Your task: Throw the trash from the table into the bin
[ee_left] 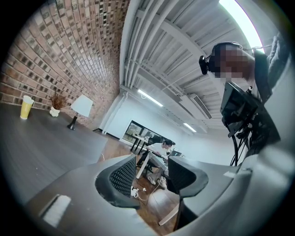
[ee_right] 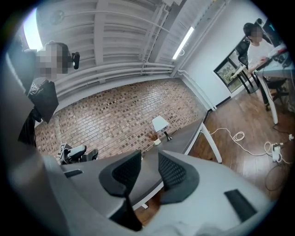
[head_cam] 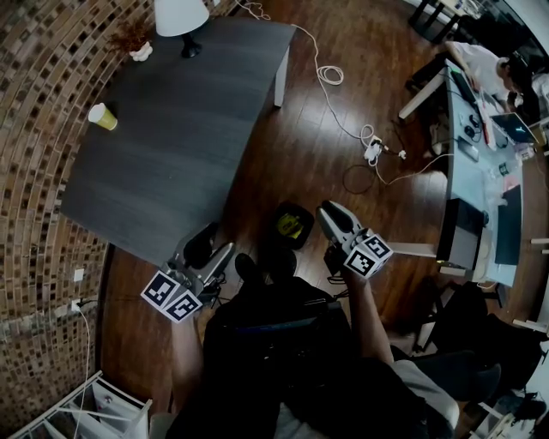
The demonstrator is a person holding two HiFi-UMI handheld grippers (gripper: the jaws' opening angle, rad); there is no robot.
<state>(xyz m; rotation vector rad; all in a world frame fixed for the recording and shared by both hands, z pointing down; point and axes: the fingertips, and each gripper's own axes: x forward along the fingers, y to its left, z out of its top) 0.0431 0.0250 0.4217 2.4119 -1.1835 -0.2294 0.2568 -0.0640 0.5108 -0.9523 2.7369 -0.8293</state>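
Observation:
A yellow paper cup stands alone near the left edge of the dark grey table; in the left gripper view the cup shows far off at the left. A black bin with something yellow inside sits on the wood floor between my two grippers. My left gripper hovers at the table's near corner, its jaws open and empty. My right gripper is held just right of the bin, its jaws a little apart with nothing between them.
A white lamp and a small potted plant stand at the table's far end. A white cable and power strip lie on the floor. A person sits at a desk on the right. A brick wall runs along the left.

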